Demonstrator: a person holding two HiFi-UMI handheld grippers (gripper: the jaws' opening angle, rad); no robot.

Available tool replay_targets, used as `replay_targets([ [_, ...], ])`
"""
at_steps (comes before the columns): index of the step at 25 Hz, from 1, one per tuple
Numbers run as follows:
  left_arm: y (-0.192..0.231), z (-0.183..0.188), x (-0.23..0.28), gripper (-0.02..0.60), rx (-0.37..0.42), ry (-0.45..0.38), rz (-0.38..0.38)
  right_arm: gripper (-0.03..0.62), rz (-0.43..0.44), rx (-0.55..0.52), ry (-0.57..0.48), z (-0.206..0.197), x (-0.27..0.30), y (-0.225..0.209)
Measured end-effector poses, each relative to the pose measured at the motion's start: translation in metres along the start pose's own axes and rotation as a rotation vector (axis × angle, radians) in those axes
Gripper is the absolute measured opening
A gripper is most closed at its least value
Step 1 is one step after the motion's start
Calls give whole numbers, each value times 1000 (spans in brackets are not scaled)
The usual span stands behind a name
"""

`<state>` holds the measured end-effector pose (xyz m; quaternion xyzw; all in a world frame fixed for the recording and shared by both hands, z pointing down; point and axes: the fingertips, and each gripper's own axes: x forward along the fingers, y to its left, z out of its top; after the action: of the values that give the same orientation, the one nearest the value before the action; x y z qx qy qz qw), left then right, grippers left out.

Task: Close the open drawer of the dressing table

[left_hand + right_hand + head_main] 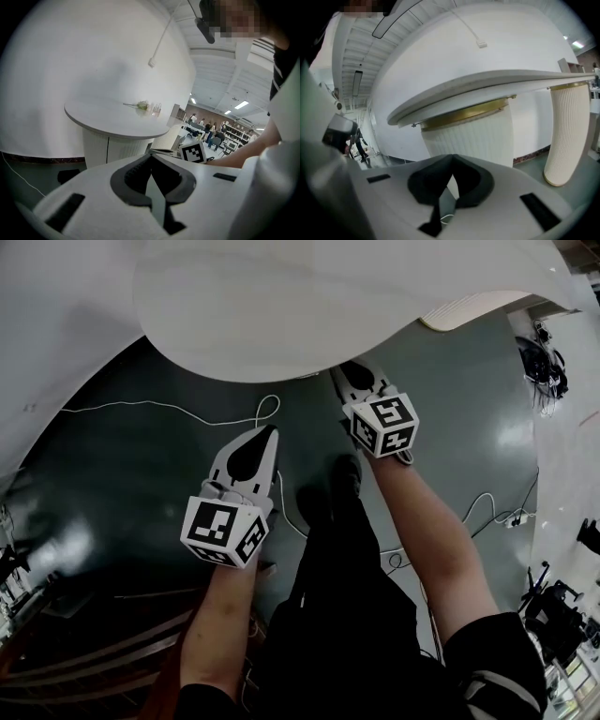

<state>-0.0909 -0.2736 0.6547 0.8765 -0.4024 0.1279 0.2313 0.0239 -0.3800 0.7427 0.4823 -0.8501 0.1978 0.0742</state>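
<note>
Just beside dressing table: left gripper, right gripper closed, empty.

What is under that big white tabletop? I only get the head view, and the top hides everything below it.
Observer: The right gripper view shows a ribbed white drum under the tabletop, with a gold band round its top.
Operator: Does the table have a leg too?
Observer: Yes, a ribbed white leg stands beside the drum, apart from it.
Operator: Is the right gripper holding anything? Its tip is tucked under the edge.
Observer: No. Its own view shows the jaws together with nothing between them.
</note>
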Motion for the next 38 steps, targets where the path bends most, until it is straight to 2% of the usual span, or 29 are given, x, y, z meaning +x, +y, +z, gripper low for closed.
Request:
replay_targets([
  [6,-26,24,-31,9,-2,-4,-28,6,2,55,59,6,-71,37],
  [13,-59,58,-91,9,-21,-21,-7,6,-20,81,70,67,-173,55],
  [19,-74,95,-142,9,-7,-85,11,6,-65,72,54,114,-240,82],
  [25,-92,113,-169,9,36,-91,9,6,-15,24,43,145,-280,116],
  [31,-109,136,-178,9,88,-104,45,6,24,50,18,155,-298,109],
  [35,-138,152,-170,9,125,-113,79,6,85,33,-17,172,-318,96],
  [38,-168,165,-149,9,119,-144,113,6,132,11,-31,187,-346,71],
])
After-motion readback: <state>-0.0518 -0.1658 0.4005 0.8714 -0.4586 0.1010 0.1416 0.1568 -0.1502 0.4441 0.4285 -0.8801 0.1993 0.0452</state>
